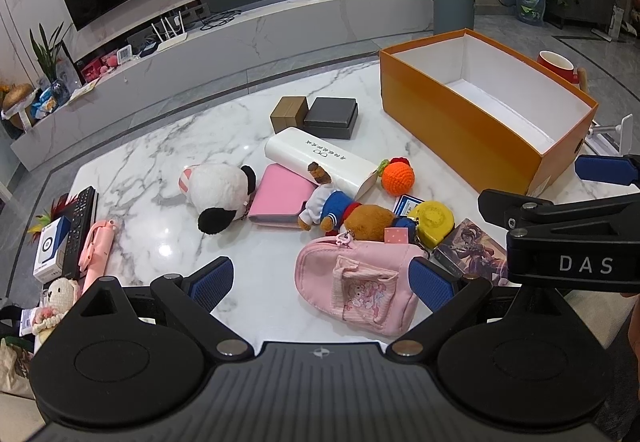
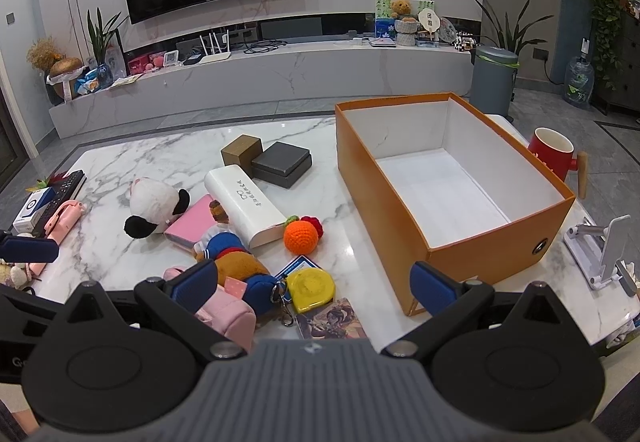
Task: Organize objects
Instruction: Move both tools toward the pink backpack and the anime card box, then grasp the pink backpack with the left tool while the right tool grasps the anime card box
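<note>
Jaws wide apart on both sides, nothing held: the left gripper (image 1: 322,284) hovers over the pink pouch (image 1: 358,284) at the near edge of the bench (image 1: 160,161), and the right gripper (image 2: 314,290) hangs above the clutter beside the orange box (image 2: 400,209). That box stands open toward the right of the bench, white inside, nothing in it. Spread out to its left: a panda plush (image 1: 218,197) on its side, a pink wallet (image 1: 278,201) touching it, a long white case (image 1: 324,159) lying partly over the wallet, and a bear in a blue outfit (image 1: 344,211) sprawled below. An orange crochet ball (image 1: 397,178) sits just beside the case's end, a yellow tape measure (image 1: 434,222) near the pouch. Further back, a brown box (image 1: 289,113) and a dark grey box (image 1: 331,117) touch.
</note>
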`<move>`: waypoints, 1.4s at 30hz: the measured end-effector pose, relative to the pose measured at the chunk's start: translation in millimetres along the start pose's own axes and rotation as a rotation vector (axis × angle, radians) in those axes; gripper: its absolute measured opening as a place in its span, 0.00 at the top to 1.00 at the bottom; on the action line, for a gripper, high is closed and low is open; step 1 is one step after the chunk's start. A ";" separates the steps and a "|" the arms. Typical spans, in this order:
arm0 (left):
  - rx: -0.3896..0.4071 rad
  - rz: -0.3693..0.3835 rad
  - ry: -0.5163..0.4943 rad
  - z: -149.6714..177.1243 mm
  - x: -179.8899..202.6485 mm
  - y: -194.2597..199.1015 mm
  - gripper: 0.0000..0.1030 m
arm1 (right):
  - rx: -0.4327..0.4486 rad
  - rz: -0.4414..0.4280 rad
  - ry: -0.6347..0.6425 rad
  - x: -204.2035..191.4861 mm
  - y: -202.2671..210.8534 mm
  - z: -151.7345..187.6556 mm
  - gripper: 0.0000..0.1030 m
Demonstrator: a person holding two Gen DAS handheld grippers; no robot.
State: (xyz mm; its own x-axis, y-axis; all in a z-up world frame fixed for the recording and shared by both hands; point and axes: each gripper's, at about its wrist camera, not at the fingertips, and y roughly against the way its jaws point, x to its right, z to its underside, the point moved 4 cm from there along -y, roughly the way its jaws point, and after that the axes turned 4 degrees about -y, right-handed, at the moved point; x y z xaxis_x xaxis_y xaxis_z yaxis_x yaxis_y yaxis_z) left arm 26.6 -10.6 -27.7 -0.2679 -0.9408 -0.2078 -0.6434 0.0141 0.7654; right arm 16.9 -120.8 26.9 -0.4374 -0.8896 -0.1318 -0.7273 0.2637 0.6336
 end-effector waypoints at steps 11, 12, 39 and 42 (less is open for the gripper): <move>-0.006 -0.003 -0.020 5.8 3.3 -11.6 0.00 | -0.022 0.007 0.021 6.2 -11.7 5.6 0.01; -0.007 -0.004 -0.027 6.8 4.1 -13.0 0.00 | -0.026 0.008 0.023 7.0 -13.4 6.4 0.01; -0.035 0.134 -0.208 57.4 34.7 -65.6 0.00 | -0.193 -0.056 0.174 37.9 -104.5 67.1 0.01; -0.033 0.157 -0.213 61.7 40.6 -72.2 0.00 | -0.205 -0.073 0.193 38.6 -110.7 71.2 0.01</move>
State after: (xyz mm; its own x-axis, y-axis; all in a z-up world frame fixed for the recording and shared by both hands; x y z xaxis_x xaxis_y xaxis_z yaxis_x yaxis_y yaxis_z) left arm 18.0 -29.0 -129.0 -0.5098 -0.8354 -0.2054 -0.5589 0.1401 0.8173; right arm 42.9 -157.8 -102.7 -0.2645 -0.9632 -0.0479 -0.6224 0.1325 0.7714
